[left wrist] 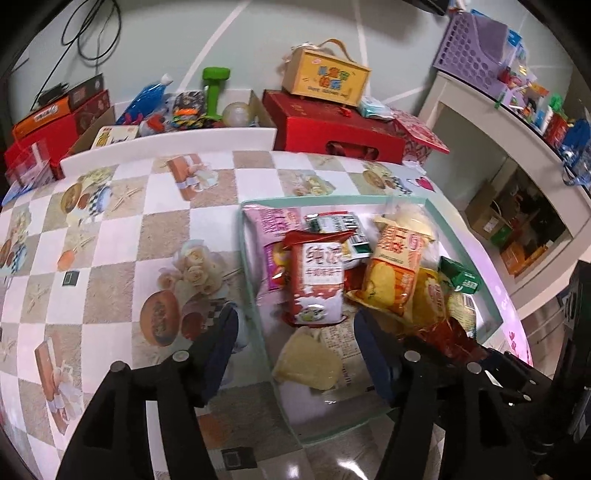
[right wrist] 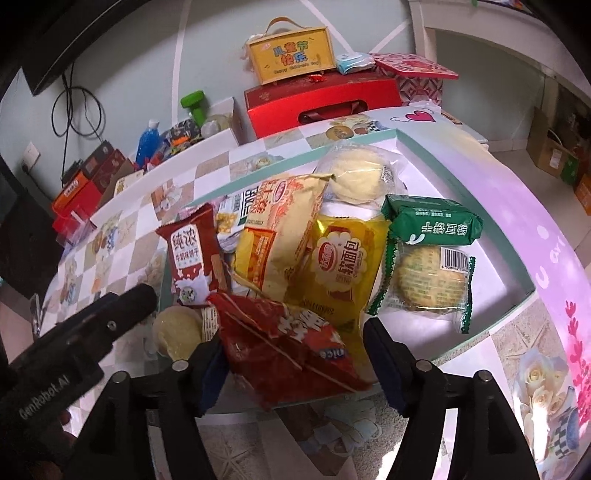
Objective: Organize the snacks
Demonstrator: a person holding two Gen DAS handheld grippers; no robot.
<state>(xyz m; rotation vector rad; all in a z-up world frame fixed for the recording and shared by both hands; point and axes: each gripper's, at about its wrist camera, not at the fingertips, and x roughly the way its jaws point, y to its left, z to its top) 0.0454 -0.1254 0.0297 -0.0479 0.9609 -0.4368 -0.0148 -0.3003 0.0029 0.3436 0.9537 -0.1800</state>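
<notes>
One red snack bag (right wrist: 291, 347) reads "nice".

A table (left wrist: 122, 236) under a checked cloth printed with roses and cakes filled the near ground; beyond its far edge a red gift box (left wrist: 332, 129) carried a yellow handled box (left wrist: 325, 79); to the left stood a green dumbbell (left wrist: 214, 92) and a blue bottle (right wrist: 147, 142); far right, a white shelf (left wrist: 491, 129) held a purple perforated basket (left wrist: 469, 44); black cables (left wrist: 92, 33) hung on the pale wall.
</notes>
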